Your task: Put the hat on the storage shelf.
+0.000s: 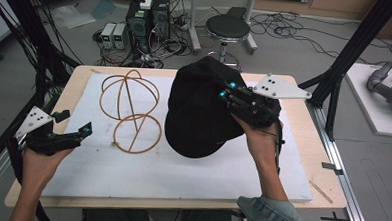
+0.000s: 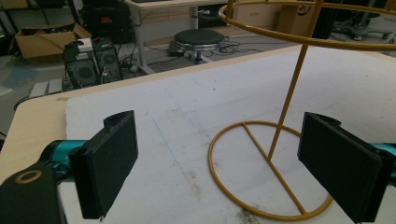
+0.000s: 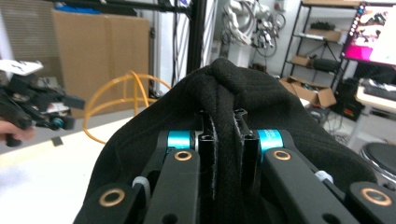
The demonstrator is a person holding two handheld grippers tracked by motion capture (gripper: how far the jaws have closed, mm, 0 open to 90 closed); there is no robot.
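The bench (image 1: pixel 302 145) carries one white board, and on that stand the things of the work. The black hat (image 1: pixel 199 110) is the largest, a single one, lifted clear of the board and hanging from the right gripper (image 1: pixel 226 91), whose fingers (image 3: pixel 208 140) are pressed together on a pinched fold of its cloth at the crown. Beside it, on the far side from those fingers, stands one yellow wire stand (image 1: pixel 130 110), a round cage on a stem over a ring base, bare of any hat. The left gripper (image 1: pixel 73 125) hangs just short of the stand's base with its fingers (image 2: pixel 109 163) spread wide and nothing between them; the ring and stem lie just ahead of their tips.

As I judge it, the pick-up is done and the hat is in the air; carrying it over the cage, lowering it and letting go are left, perhaps with the left fingers steadying the stand
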